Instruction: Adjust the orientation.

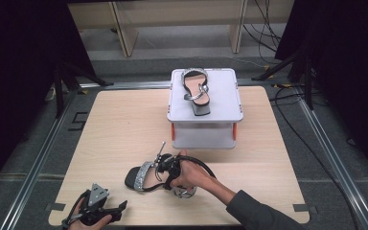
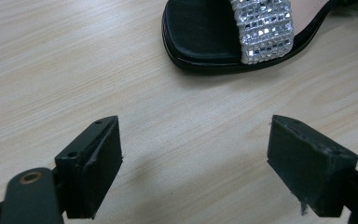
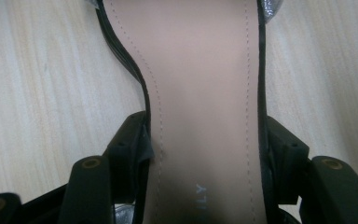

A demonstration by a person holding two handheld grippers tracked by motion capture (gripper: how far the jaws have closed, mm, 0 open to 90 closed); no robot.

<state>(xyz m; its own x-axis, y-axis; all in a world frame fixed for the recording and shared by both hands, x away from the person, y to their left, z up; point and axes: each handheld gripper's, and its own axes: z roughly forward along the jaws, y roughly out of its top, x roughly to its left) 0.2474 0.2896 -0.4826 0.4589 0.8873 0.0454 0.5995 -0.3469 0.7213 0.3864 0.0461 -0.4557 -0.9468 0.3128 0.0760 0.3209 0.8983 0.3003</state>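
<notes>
A black sandal (image 1: pixel 141 176) with a glittery silver toe strap lies on the wooden table near the front. A hand holds my right gripper (image 1: pixel 162 170) down on its middle. In the right gripper view the two jaws of the right gripper (image 3: pixel 205 144) press against both edges of the tan insole of the sandal (image 3: pixel 200 70) at its narrow waist. My left gripper (image 1: pixel 120 209) rests at the front left of the table. It stands open over bare wood (image 2: pixel 196 154), with the sandal's toe (image 2: pixel 200 37) a short way ahead. A matching sandal (image 1: pixel 196 91) sits on a white raised platform (image 1: pixel 225 96).
The white platform stands on short legs at the back middle of the table (image 1: pixel 115 124). Black cables (image 1: pixel 287 100) trail over the floor at the right. Dark curtains hang on both sides, and wooden furniture legs (image 1: pixel 124 33) stand beyond the table.
</notes>
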